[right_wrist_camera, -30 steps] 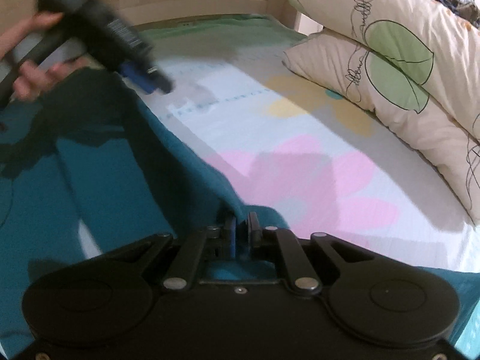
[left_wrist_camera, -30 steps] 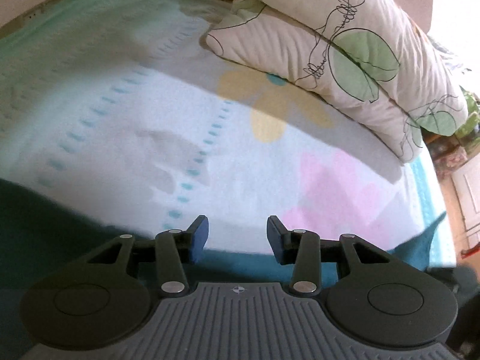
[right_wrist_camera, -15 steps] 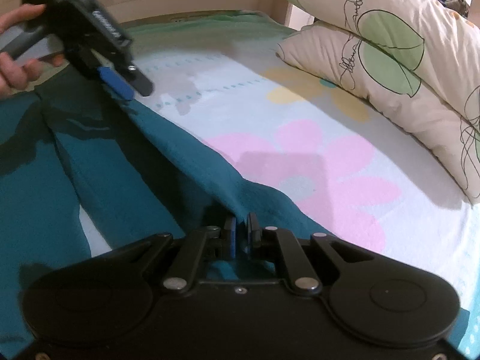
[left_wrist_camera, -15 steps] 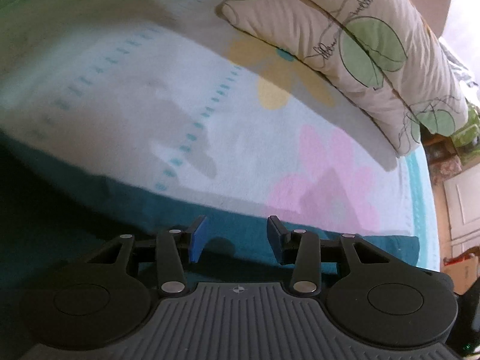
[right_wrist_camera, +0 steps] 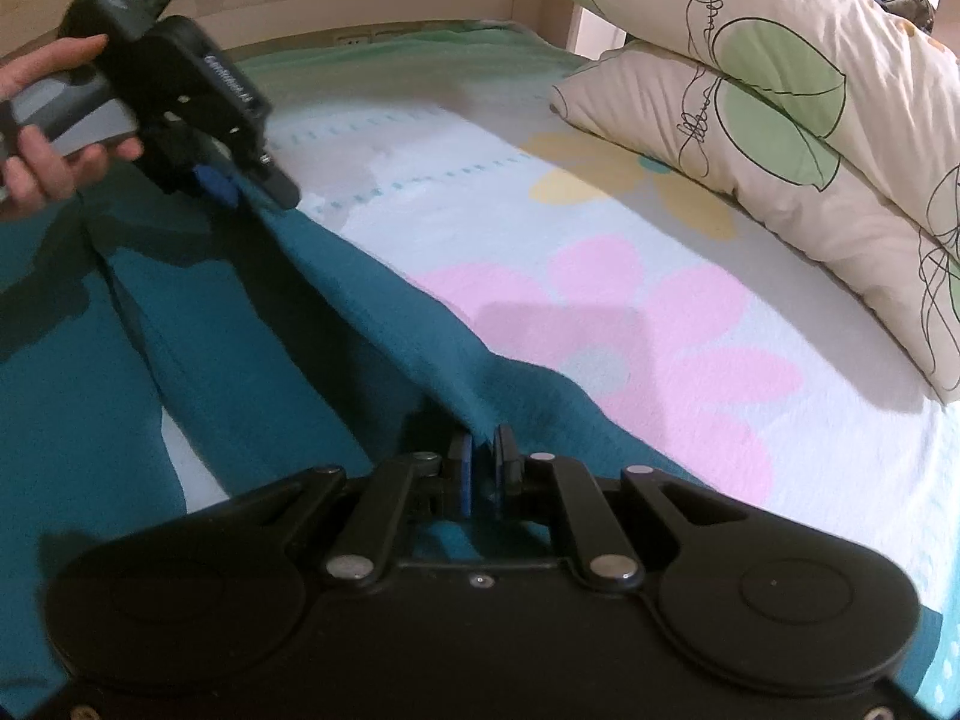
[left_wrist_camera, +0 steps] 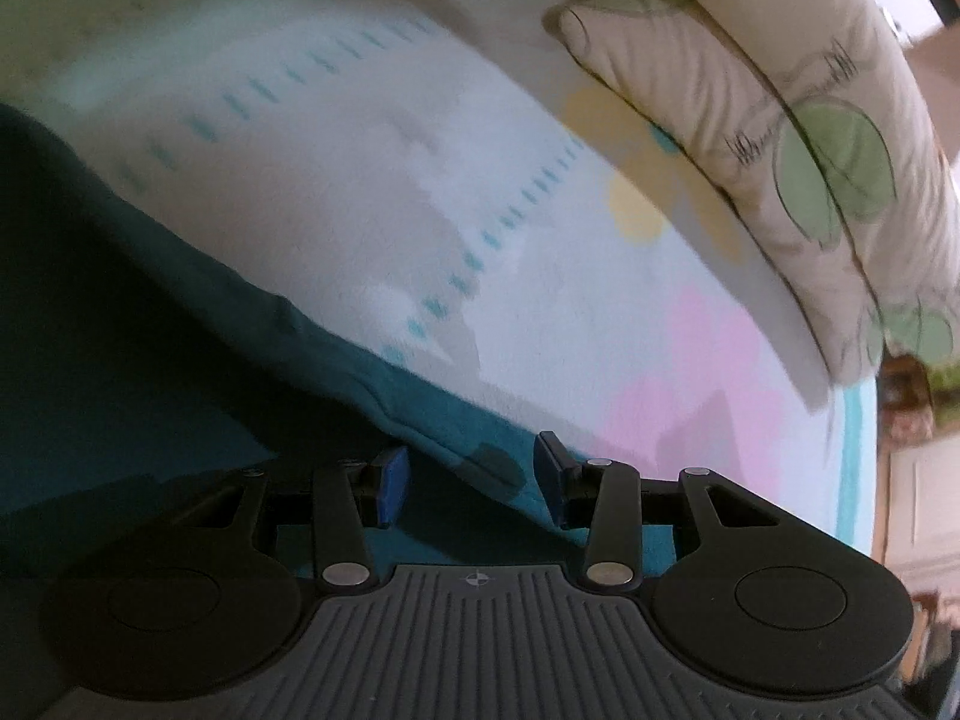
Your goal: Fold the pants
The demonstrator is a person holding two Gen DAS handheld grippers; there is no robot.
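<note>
The teal pants [right_wrist_camera: 252,360] lie spread on the flowered bedsheet [right_wrist_camera: 600,228], both legs apart, so we judge the folding barely begun. Our right gripper [right_wrist_camera: 482,468] pinches the edge, jaws clamped on the cloth. Our left gripper [left_wrist_camera: 474,477] stands wide, the same edge running between its jaws, unpinched. Beyond the jaws, two pillows [right_wrist_camera: 780,120] sit stacked.
</note>
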